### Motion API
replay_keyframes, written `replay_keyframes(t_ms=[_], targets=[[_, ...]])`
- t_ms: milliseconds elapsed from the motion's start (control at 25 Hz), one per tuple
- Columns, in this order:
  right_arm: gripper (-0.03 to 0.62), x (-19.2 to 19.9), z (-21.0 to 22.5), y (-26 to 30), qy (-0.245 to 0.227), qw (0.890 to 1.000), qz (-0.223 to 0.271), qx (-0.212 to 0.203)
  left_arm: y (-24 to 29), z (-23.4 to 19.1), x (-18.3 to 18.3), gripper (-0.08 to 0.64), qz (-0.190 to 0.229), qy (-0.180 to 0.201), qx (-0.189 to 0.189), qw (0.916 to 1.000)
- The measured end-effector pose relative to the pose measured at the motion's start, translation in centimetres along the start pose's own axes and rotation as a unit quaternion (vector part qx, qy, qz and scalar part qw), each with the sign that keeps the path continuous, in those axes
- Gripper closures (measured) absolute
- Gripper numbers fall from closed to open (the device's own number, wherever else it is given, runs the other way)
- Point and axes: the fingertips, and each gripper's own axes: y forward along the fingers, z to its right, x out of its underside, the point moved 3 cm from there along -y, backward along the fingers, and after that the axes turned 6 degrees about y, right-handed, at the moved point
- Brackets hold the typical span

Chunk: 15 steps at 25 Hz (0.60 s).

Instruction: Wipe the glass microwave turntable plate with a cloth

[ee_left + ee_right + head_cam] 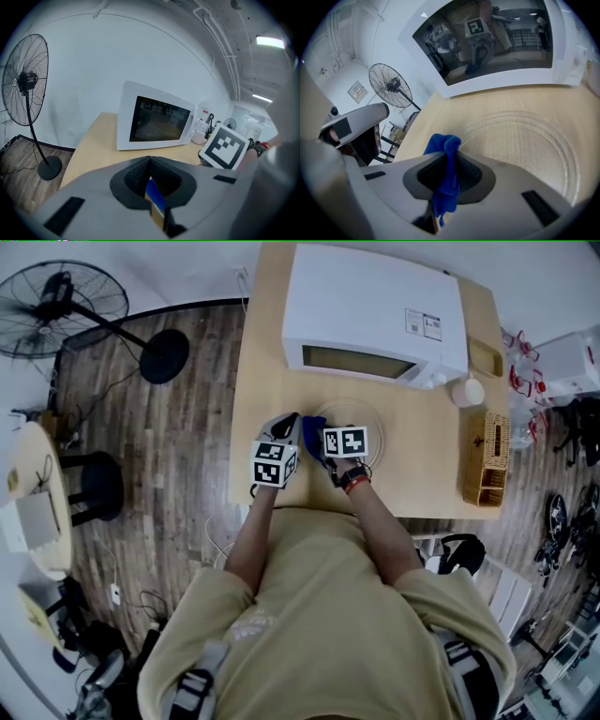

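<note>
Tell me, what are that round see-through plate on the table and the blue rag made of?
The round clear plate looks like glass, smooth and glossy: the grain of the table shows through it and its rings catch light. The blue rag seems soft cloth, perhaps microfibre, matte: it bunches and hangs in folds.

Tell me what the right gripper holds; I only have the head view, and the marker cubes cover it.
Observer: The right gripper is shut on a blue cloth, bunched between its jaws.
Operator: Report the left gripper.
Observer: The left gripper has its jaws together; I can't make out anything gripped.
Operator: Place the cloth against the plate.
Observer: The cloth's tip lines up with the plate at its rim; contact I can't tell.
</note>
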Motion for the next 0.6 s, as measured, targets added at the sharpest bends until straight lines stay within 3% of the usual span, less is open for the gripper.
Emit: replay_keyframes(t_ms=[600], targets=[[0.52, 0.1, 2.2, -1.4, 0.009, 1.0, 0.016, 0.003, 0.9, 2.3, -0.6, 0.541, -0.004, 0.017, 0.006, 0.9998]])
